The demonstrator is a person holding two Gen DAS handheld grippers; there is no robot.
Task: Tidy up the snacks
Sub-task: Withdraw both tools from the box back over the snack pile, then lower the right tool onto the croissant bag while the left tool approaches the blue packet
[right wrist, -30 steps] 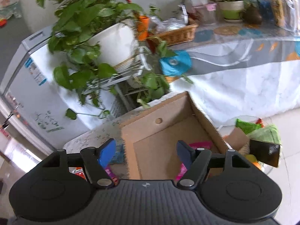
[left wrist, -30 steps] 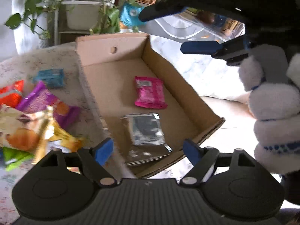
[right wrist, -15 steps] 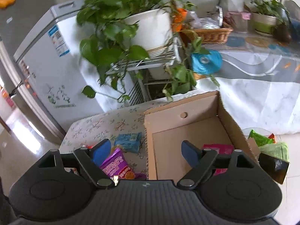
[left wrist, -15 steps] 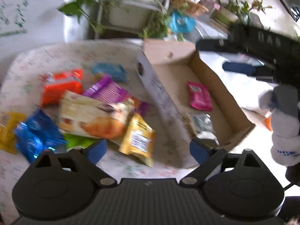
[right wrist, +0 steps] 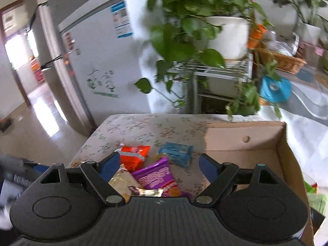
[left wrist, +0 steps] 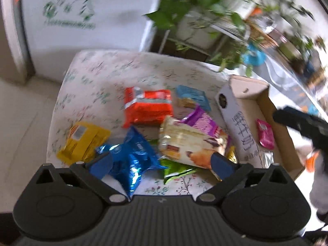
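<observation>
Cardboard box [left wrist: 264, 110] was seen at the table's [left wrist: 98, 86] right, holding a pink packet [left wrist: 265, 136] and probably a silver one. Loose snacks [left wrist: 147, 106] were heaped beside it. Both the left gripper [left wrist: 161, 162] and right gripper [right wrist: 158, 164] were held wide and empty. A pick was judged next, with descent required.

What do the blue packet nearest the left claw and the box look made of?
Blue packet: likely metallised foil film, glossy, given its crinkles and bright glints. Box: corrugated cardboard, matte brown inside, with a white printed outer wall.
</observation>
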